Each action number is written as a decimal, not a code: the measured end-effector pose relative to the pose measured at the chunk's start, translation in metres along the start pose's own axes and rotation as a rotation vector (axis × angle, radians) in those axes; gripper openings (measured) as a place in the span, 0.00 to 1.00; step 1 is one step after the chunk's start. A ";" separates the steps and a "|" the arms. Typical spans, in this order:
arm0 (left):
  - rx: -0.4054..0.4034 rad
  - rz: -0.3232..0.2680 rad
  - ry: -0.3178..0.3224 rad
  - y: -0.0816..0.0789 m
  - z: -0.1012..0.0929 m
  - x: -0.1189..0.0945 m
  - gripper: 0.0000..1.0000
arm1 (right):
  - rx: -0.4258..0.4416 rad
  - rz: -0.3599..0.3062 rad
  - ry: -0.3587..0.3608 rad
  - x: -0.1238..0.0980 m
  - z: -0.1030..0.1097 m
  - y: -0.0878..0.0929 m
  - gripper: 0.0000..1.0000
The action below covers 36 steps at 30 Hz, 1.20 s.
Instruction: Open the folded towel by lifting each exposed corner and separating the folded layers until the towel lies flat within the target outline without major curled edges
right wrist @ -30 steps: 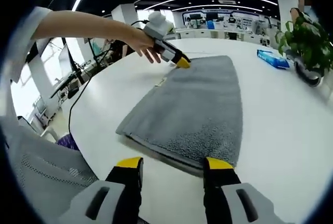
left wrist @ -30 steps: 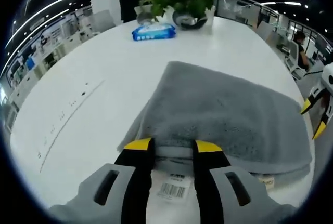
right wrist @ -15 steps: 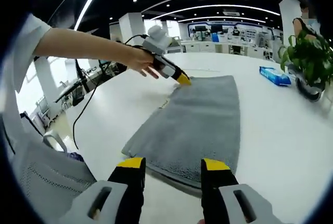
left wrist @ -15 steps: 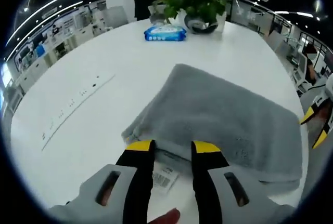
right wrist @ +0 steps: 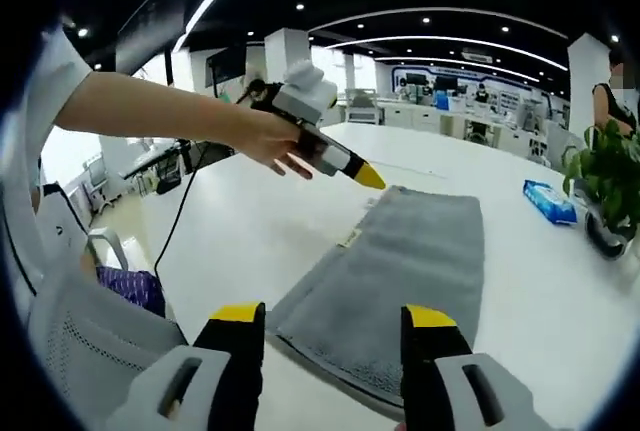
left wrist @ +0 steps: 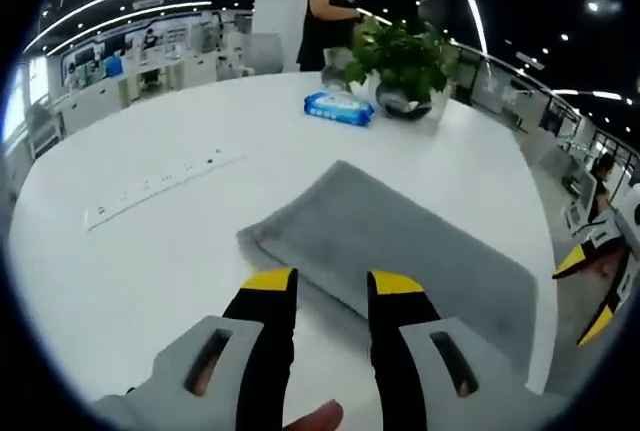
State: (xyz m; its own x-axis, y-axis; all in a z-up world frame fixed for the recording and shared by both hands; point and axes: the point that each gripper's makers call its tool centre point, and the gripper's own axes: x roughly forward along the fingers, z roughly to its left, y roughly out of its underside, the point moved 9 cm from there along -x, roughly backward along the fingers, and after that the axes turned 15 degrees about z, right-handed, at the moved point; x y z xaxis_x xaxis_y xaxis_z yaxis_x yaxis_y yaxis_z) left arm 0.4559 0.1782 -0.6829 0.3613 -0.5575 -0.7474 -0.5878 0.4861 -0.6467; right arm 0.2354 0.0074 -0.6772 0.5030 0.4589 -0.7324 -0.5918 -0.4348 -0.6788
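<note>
Hovering over the folded grey towel (left wrist: 400, 241), left claw (left wrist: 333, 282) spread (empty), right claw (right wrist: 335, 316) spread, empty too.

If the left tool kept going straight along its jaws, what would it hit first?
Probably the near edge of the folded grey towel, just beyond the left tool; the tool's height above the table is unclear.

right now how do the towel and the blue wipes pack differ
The towel is grey, wide and folded flat near the tongs; the blue wipes pack is small, glossy and lies far off beside the potted plant. The towel is plain cloth; the pack is printed. Both lie on the white table.
</note>
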 end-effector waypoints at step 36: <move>-0.226 -0.191 -0.128 0.114 -0.038 -0.063 0.26 | -0.269 0.264 -0.004 0.074 0.030 0.006 0.38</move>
State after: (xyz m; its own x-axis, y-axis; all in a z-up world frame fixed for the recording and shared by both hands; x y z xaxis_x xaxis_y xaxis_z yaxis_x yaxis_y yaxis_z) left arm 0.3384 0.2434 -0.7038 0.5602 -0.5283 -0.6380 -0.6411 0.2111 -0.7378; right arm 0.2502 0.0616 -0.7335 0.3524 0.3061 -0.8844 -0.5139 -0.7265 -0.4562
